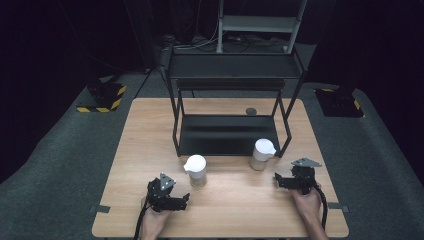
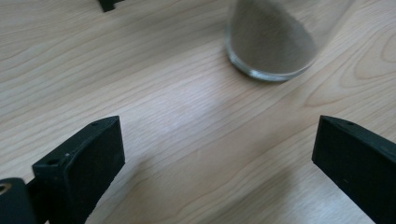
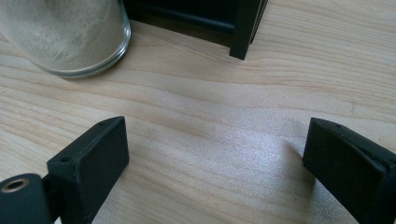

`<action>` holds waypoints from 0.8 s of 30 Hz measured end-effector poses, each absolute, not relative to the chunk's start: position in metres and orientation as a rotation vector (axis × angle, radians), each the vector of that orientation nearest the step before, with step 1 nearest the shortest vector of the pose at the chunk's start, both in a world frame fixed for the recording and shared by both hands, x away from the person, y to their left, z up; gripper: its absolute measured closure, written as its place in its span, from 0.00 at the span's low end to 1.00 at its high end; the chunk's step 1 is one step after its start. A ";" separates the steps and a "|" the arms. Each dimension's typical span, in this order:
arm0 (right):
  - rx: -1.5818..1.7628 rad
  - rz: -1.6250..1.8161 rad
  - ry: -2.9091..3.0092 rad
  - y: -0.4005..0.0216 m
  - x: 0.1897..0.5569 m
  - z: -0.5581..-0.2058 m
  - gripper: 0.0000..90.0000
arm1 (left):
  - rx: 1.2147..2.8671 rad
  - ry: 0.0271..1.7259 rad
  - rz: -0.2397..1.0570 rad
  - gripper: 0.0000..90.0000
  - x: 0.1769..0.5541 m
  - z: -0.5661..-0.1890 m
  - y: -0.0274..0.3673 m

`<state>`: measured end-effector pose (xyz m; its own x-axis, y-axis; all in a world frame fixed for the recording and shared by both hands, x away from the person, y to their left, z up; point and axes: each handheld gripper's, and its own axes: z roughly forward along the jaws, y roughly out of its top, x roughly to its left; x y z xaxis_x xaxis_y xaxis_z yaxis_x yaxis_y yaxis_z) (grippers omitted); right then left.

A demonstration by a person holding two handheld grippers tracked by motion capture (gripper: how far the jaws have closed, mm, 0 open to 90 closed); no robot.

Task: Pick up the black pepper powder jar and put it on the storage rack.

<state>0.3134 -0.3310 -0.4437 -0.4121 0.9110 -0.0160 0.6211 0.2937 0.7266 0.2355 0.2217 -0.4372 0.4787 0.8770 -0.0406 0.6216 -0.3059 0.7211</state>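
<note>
Two glass jars with white spouted lids stand on the wooden table [image 1: 225, 200]. The left jar [image 1: 195, 170] holds pale powder, and its base [image 2: 271, 44] lies just ahead of my left gripper [image 1: 185, 199], which is open and empty. The right jar [image 1: 262, 153] stands at the front of the black shelf rack [image 1: 227, 135]. Its glass base [image 3: 65, 39] sits ahead and to the left of my right gripper [image 1: 276, 180], also open with nothing between its jaws.
The rack has a low shelf and an upper shelf [image 1: 235, 67]; one of its feet [image 3: 245, 28] stands close ahead of the right gripper. A small dark disc [image 1: 251, 111] lies behind the rack. Bare wood stretches between the two grippers.
</note>
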 end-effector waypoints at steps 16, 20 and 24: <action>1.367 0.908 2.138 -0.331 0.313 -0.444 0.07 | 1.996 1.173 0.433 0.05 0.252 -0.438 0.208; 1.367 0.908 2.138 -0.331 0.313 -0.444 0.07 | 1.957 1.172 0.428 0.07 0.255 -0.440 0.208; 1.367 0.907 2.139 -0.331 0.313 -0.444 0.07 | 1.934 1.155 0.427 0.08 0.257 -0.441 0.207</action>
<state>0.3133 -0.3310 -0.4438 -0.4129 0.9106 -0.0177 0.6200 0.2953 0.7269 0.2569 0.2069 -0.4408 0.5206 0.8456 -0.1176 0.5663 -0.2389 0.7888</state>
